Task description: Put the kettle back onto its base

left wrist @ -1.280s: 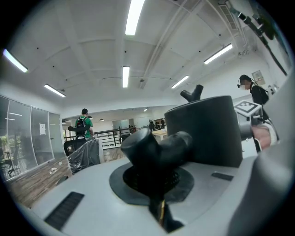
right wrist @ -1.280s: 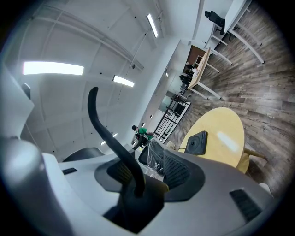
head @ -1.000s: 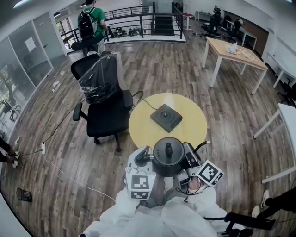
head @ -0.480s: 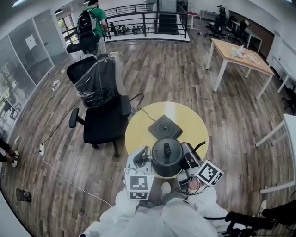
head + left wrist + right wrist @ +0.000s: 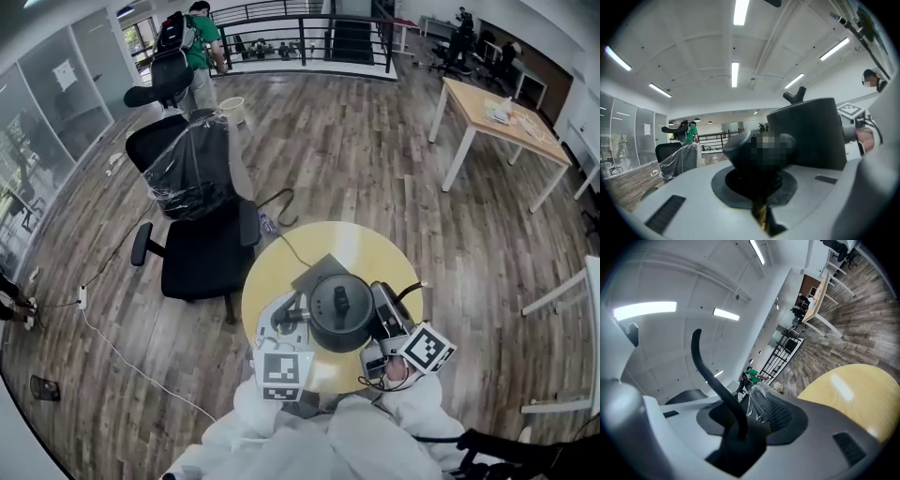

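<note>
The black kettle (image 5: 340, 312) hangs between my two grippers over the round yellow table (image 5: 375, 248). It covers most of the dark square base (image 5: 312, 273), of which only the far left corner shows. My left gripper (image 5: 298, 314) is shut on the kettle's spout (image 5: 750, 150), with the kettle body (image 5: 811, 133) just to its right. My right gripper (image 5: 380, 314) is shut on the thin curved handle (image 5: 712, 380), and the yellow table (image 5: 853, 390) shows beyond it. Whether the kettle touches the base is hidden.
A black office chair (image 5: 192, 197) wrapped in plastic stands at the table's left. A white cable (image 5: 122, 352) runs across the wooden floor. A wooden desk (image 5: 497, 117) is far right, a railing (image 5: 309, 37) at the back, with a person (image 5: 187, 47) wearing a backpack near it.
Both grippers have carried the kettle forward over the table. The base, fully visible ahead of the kettle before, is now mostly hidden under it. Both grips are unchanged.
</note>
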The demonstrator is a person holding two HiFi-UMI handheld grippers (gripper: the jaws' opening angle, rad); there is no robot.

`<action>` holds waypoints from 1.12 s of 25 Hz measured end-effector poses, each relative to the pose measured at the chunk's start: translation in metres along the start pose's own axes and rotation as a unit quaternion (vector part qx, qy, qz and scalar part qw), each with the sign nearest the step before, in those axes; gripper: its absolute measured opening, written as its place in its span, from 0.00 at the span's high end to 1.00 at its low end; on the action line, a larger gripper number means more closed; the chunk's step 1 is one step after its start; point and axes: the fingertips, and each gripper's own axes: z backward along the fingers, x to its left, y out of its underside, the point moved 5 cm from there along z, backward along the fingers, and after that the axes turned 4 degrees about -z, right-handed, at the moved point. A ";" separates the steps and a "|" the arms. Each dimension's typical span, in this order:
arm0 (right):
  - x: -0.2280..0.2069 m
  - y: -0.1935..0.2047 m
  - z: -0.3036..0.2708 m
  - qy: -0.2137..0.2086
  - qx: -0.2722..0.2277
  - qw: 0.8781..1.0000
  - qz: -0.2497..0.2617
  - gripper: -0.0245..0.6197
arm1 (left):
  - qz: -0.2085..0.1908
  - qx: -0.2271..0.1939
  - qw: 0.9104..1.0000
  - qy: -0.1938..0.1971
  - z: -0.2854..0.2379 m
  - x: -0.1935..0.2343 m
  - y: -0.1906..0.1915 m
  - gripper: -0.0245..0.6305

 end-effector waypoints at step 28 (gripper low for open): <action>-0.164 0.012 -0.135 0.044 0.041 0.998 -0.017 0.74 | 0.032 0.015 0.996 0.082 -0.177 0.044 0.114 0.96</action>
